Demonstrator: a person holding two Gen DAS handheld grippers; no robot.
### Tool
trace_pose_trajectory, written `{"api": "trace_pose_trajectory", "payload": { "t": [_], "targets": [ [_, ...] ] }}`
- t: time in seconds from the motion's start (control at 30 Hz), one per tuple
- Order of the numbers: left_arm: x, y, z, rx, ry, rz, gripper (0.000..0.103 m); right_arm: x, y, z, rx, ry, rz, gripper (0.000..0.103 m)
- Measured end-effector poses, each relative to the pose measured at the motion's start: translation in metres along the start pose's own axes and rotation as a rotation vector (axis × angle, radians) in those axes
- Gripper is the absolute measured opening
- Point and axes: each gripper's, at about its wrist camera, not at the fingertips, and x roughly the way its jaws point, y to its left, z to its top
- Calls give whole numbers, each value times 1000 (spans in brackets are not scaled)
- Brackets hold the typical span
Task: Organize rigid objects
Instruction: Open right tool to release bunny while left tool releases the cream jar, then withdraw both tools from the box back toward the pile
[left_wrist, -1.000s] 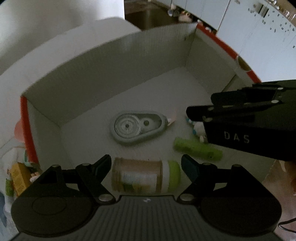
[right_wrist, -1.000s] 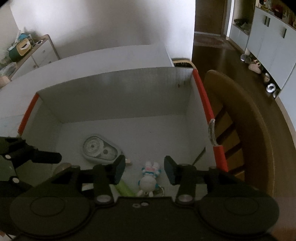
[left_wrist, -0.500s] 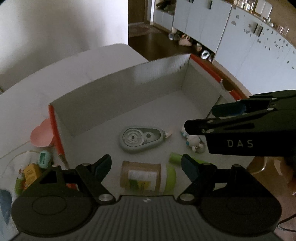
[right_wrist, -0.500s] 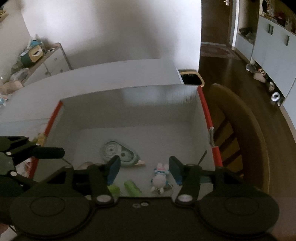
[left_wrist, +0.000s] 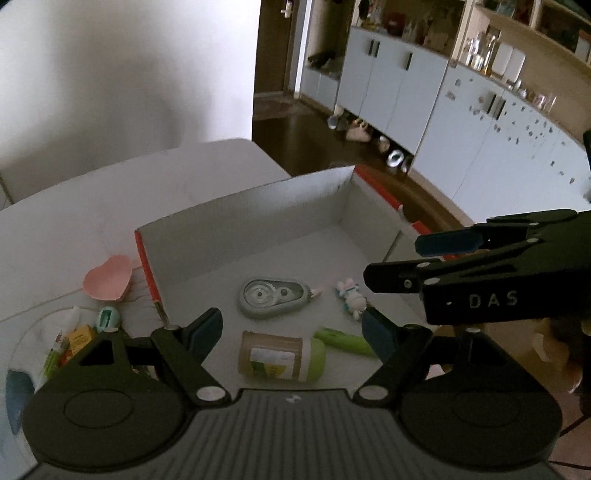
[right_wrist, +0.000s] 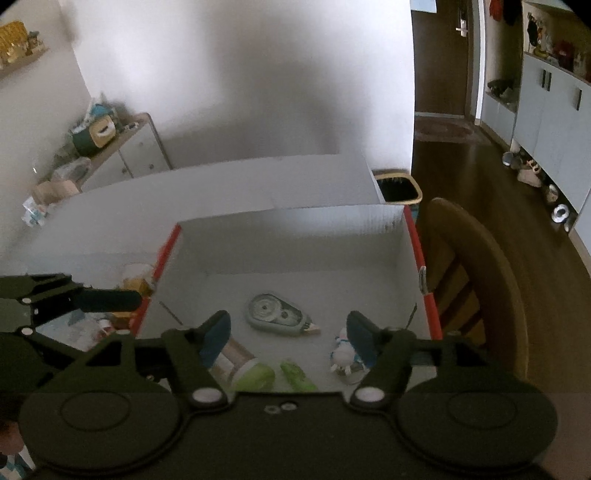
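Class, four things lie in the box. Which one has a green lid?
The jar, lying on its side nearest the left gripper. The tape dispenser is grey, the bunny white, the tube green throughout.

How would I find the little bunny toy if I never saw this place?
Look inside the big white cardboard box with red edges. On its floor, the small white bunny toy lies right of the grey teardrop-shaped tape dispenser. It is the only item with ears and pastel blue-pink trim.

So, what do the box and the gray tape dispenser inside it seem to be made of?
The box looks like corrugated cardboard, matte white inside: fine ribbing shows on its far wall, and the rim edges are red. The gray tape dispenser looks like hard molded plastic, partly see-through, since a toothed wheel shows through its shell.
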Motion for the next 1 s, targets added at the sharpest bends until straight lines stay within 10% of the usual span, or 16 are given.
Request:
{"api": "trace_pose_trajectory", "payload": {
  "t": [1.0],
  "targets": [
    [-93,105,-58,-47,-155,13,85,-45,108,-55,-53,-167,93,103]
  ]
}}
